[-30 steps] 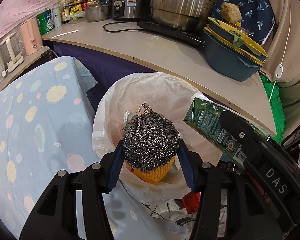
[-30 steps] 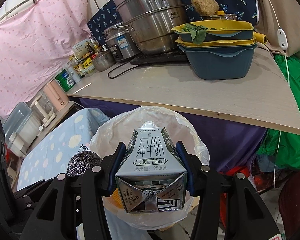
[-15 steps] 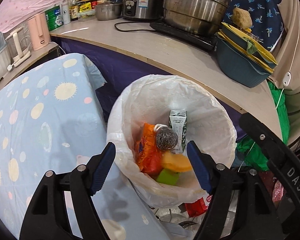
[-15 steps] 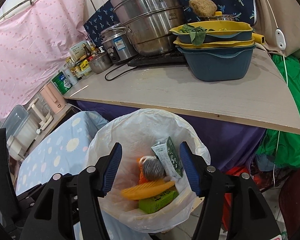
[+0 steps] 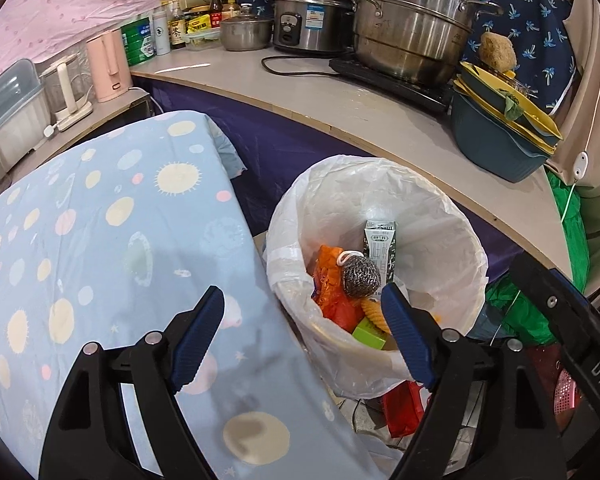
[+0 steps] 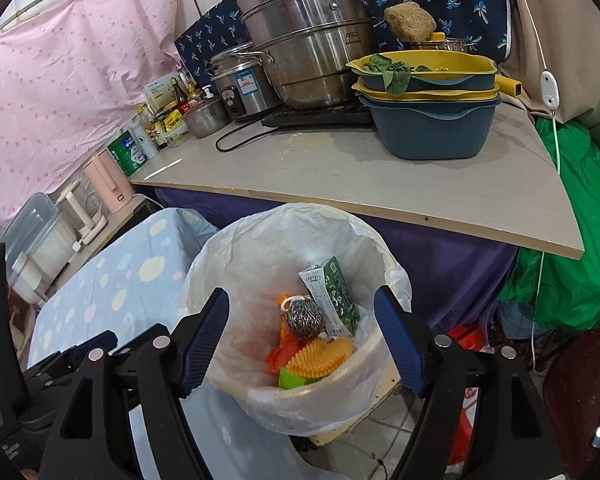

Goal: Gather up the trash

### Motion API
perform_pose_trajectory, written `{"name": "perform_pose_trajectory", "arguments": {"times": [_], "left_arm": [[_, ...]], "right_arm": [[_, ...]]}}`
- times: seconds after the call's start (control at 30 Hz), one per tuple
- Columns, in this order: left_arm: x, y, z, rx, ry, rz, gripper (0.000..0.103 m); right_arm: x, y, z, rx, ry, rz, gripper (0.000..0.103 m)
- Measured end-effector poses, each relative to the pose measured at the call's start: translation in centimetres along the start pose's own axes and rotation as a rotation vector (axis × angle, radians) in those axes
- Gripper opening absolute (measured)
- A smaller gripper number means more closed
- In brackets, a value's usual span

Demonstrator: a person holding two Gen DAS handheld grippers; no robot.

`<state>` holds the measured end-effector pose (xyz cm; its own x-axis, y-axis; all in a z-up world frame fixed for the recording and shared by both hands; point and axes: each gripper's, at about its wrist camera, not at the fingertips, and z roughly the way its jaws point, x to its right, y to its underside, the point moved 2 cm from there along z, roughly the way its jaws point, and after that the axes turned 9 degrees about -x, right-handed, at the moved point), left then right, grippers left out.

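- Both tongs are hanging spread wide and gripping nothing: my left tongs (image 5: 302, 320) are hovering over the near-left rim of the bin, and my right tongs (image 6: 302, 328) are framing its mouth from above.
- Below and ahead of both tongs, the white-lined trash bin (image 5: 452, 216) is sitting between the blue spotted cloth (image 5: 100, 240) on my left and the counter (image 6: 340, 172) beyond it.
- Inside it, the steel scourer (image 6: 305, 319) is resting on top of the pile, touching the milk carton (image 6: 334, 294), which is leaning upright against the far side of the liner.
- Nearer my tongs, an orange ridged scrubber (image 6: 320, 356), a green box (image 6: 292, 380) and an orange wrapper (image 5: 332, 280) are lying beneath them.
- I am judging the collecting as largely done: several pieces are already binned and neither tongs is carrying anything.
- Left of my left tongs, the cloth is showing no loose trash that I can make out.
- Whether more trash is waiting outside these views, I cannot tell.
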<state>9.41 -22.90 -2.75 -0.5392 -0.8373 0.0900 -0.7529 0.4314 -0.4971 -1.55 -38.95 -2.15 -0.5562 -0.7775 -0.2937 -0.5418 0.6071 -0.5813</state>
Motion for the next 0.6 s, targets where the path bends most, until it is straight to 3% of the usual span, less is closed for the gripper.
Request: {"name": "perform_pose_trajectory", "arguments": {"times": [0.17,0.37,0.6], "left_arm": [[-0.4,0.7,-1.1,0.020,-0.012,-0.003,0.085],[-0.6,1.5,-2.1,0.038,-0.028,0.004,0.088],[-1.6,2.6,-2.6,0.034,-0.057,-0.016,0.089]], "right_arm": [[-0.3,0.8,-0.5,-0.013,0.017,-0.016,0.077],[-0.9,1.5,-1.3,-0.015,0.038,-0.036,0.083],[-1.7,2.4,-1.9,-0.023,0.074,-0.065,0.085]]}}
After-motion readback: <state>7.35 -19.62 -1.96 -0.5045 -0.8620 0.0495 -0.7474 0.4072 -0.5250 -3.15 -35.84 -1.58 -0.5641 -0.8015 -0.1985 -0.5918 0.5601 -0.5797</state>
